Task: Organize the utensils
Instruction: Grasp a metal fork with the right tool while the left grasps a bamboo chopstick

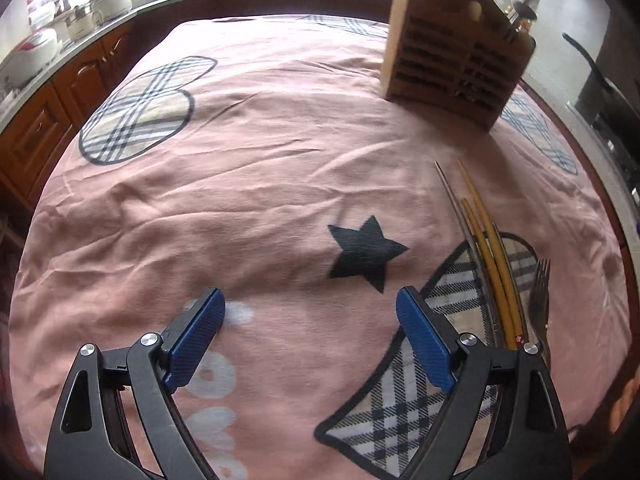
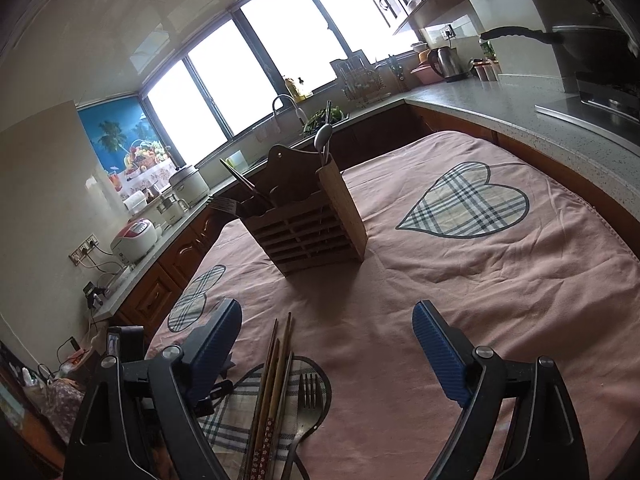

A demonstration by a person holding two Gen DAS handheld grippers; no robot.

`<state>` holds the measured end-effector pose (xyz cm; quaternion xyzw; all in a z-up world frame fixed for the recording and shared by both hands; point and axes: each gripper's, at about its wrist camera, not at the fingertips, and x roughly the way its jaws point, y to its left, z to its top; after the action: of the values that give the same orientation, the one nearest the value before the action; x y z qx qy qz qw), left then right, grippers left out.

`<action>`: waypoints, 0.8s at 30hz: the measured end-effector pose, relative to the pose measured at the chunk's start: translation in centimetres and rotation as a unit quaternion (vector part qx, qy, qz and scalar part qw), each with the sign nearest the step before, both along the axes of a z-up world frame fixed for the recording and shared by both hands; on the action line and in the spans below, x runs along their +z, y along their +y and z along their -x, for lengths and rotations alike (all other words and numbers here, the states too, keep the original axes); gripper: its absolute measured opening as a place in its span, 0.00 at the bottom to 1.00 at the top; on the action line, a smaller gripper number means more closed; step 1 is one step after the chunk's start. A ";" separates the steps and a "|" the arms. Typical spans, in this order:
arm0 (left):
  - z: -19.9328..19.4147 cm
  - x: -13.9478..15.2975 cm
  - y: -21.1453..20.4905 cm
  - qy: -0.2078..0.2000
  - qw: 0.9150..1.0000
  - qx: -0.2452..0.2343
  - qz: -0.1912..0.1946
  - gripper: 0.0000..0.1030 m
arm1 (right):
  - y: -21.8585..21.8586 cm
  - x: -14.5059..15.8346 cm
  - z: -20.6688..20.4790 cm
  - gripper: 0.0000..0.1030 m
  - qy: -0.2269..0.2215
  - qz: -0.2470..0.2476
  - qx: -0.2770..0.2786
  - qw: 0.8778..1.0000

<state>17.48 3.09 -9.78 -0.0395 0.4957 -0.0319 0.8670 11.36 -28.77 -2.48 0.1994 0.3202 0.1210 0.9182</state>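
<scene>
A wooden slatted utensil holder [image 1: 456, 56] stands at the far right of the pink tablecloth; in the right wrist view the holder [image 2: 308, 224] stands ahead and holds a spoon [image 2: 323, 136], a fork and dark utensils. Several chopsticks [image 1: 488, 252] and a metal fork [image 1: 539, 296] lie on the cloth to the right of my left gripper [image 1: 310, 312], which is open and empty. The chopsticks [image 2: 272, 376] and the fork [image 2: 309, 400] lie between the fingers of my right gripper [image 2: 326, 324], which is open, empty and above them.
The pink tablecloth [image 1: 260, 184] with plaid hearts and a black star [image 1: 366, 254] covers the table. A kitchen counter [image 2: 500, 96] with a kettle, a rice cooker [image 2: 134, 240], a sink and a stove with a pan wraps around the far sides.
</scene>
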 end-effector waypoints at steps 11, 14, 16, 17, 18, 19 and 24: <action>-1.7 1.3 0.4 -0.005 0.998 -0.001 0.061 0.86 | 5.6 -5.3 -2.6 0.58 0.102 0.053 0.100 0.988; -2.2 1.0 0.0 0.000 0.998 -0.005 0.065 0.86 | 6.2 -7.1 -3.2 0.42 0.133 0.065 0.108 0.983; -2.5 1.0 -0.3 0.002 0.997 -0.011 0.075 0.86 | 6.6 -8.1 -3.5 0.25 0.153 0.071 0.118 0.979; -2.7 1.0 -0.6 0.001 0.997 -0.014 0.077 0.86 | 6.8 -8.6 -3.6 0.18 0.163 0.070 0.124 0.976; -2.9 1.0 -1.0 0.000 0.997 -0.018 0.077 0.86 | 6.7 -8.7 -3.6 0.13 0.162 0.063 0.126 0.977; -3.1 1.1 -1.4 -0.001 0.997 -0.024 0.079 0.86 | 6.7 -8.7 -3.6 0.13 0.163 0.065 0.124 0.977; -5.0 1.7 -4.1 -0.008 0.994 -0.054 0.092 0.86 | 5.3 -7.6 -4.1 0.03 0.146 0.067 0.112 0.981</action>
<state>22.46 -1.00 -8.06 -0.0917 0.4850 -0.1248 0.8607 15.50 -23.45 -10.12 0.1158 0.4788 0.1708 0.8533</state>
